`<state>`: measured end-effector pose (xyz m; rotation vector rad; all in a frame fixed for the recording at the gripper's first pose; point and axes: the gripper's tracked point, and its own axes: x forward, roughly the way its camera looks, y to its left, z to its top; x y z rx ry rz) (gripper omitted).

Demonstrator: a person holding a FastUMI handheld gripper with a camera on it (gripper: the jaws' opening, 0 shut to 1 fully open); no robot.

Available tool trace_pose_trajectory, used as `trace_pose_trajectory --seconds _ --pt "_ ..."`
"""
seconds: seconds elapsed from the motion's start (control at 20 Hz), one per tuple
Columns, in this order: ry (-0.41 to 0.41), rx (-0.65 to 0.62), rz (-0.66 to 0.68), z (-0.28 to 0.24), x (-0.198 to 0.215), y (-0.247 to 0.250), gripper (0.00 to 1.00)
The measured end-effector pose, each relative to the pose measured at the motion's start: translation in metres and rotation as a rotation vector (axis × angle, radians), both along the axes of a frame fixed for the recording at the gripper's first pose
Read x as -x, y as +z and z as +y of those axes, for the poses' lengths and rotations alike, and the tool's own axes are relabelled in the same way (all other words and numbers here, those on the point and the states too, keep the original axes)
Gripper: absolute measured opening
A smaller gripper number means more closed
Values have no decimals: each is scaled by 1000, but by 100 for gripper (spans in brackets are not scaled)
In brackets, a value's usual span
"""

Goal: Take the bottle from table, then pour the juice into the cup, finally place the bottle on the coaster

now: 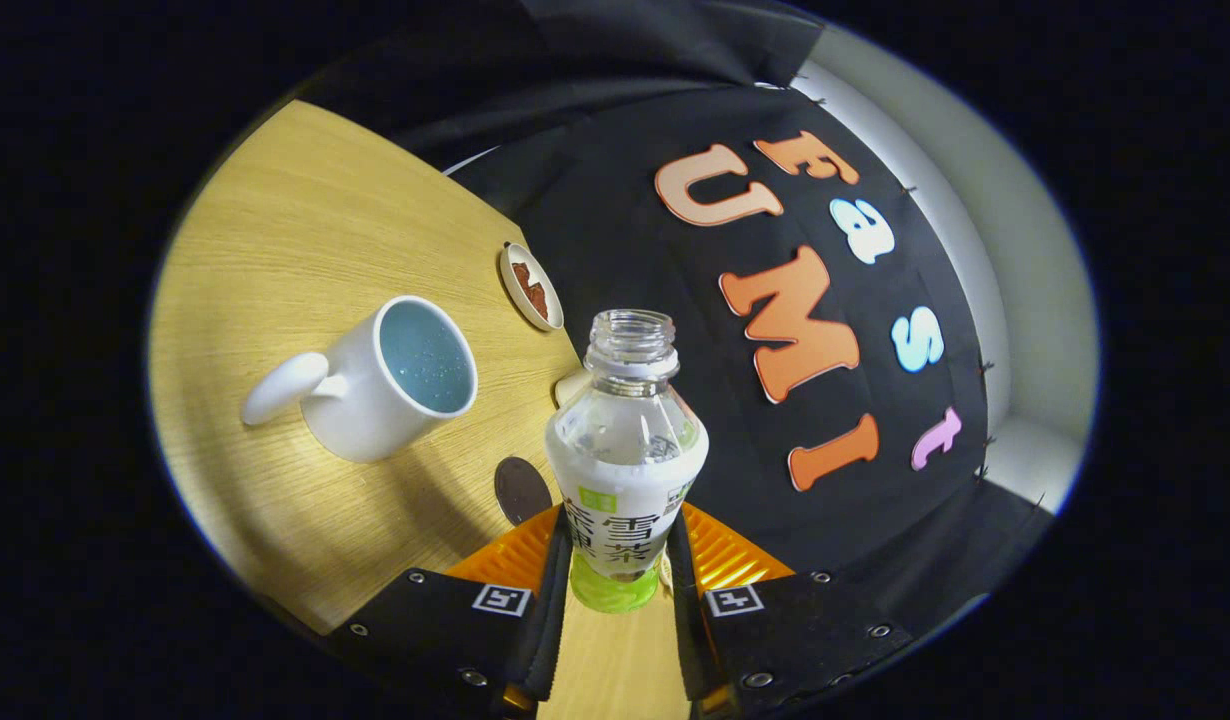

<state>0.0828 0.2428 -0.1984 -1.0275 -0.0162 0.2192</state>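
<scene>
Wooden table (305, 230) is carrying an empty mug (375, 380), a small dish (531, 286) and a dark coaster (521, 490) — gripper (615, 560) is clamping the uncapped bottle (625, 440).

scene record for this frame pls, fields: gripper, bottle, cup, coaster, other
gripper: gripper shut on the bottle, both fingers pressing its lower body
bottle: bottle uncapped, clear, labelled, lifted and tilted relative to the table
cup: white mug on the table beside the bottle's neck, upright, looks empty
coaster: dark round coaster on the table just ahead of the fingers
other: small dish beyond the mug
</scene>
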Motion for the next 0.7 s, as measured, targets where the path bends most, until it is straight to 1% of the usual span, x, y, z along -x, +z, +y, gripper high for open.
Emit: trace_pose_trajectory --seconds 0.15,0.2,0.35,0.4,0.5,0.6,0.7 --pt "-11 -234 100 -8 -4 -13 49" --pt "-27 -305 128 -8 -3 -13 49" --pt "-73 -471 162 -21 0 -8 49" --pt "-78 -531 164 -29 0 -9 49" --pt "-64 -651 202 -24 2 -6 49" --pt "-66 -744 246 -23 -1 -5 49" --pt "-79 -788 259 -25 -8 -4 49"
